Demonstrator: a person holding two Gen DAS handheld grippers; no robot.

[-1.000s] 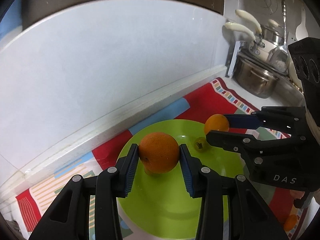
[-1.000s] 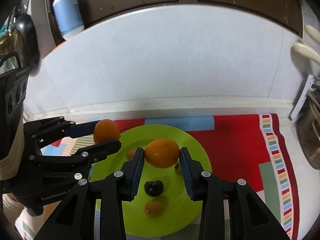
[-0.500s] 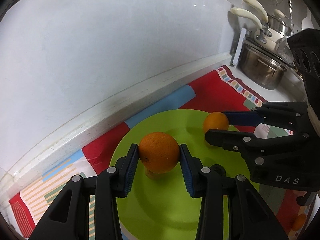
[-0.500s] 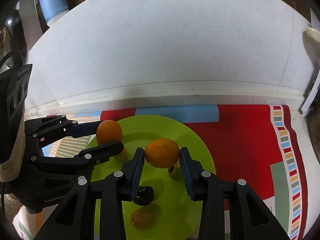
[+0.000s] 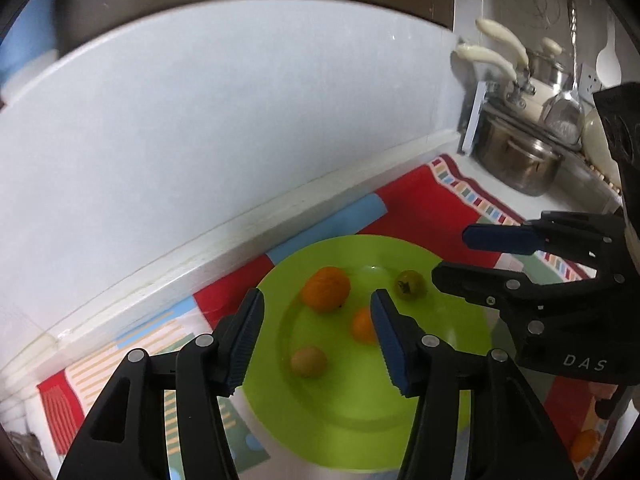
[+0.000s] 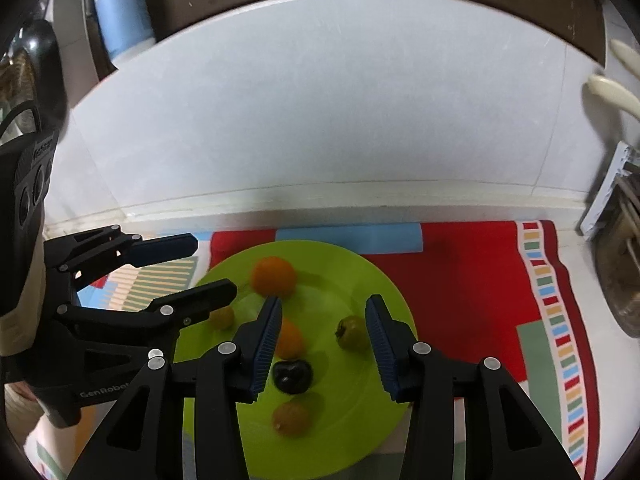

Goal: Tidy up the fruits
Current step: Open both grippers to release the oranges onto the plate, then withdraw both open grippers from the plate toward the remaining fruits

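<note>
A lime-green plate (image 5: 360, 420) (image 6: 348, 396) lies on a colourful mat. Several fruits rest on it: a big orange (image 5: 326, 289) (image 6: 274, 276), a smaller orange (image 5: 362, 325) (image 6: 291, 339), a green fruit (image 5: 410, 285) (image 6: 352, 333), a dark fruit (image 6: 292, 376) and small brownish ones (image 5: 308, 362) (image 6: 292, 418). My left gripper (image 5: 318, 312) (image 6: 208, 268) hovers above the plate's left side, its jaws opening with nothing between the pads. My right gripper (image 6: 323, 312) (image 5: 460, 258) hovers over the plate's right side, jaws also opening and holding nothing.
The mat (image 6: 460, 280) runs up to a white backsplash (image 5: 240, 128). Steel pots (image 5: 520, 160) stand at the far right. A blue and white bottle (image 6: 124, 12) sits on the ledge above. One more orange fruit (image 5: 584, 444) lies on the mat at the right.
Both grippers were shut on an orange each and have opened. The two oranges have dropped onto the plate. Both grippers dipped toward the plate and have come back up.
</note>
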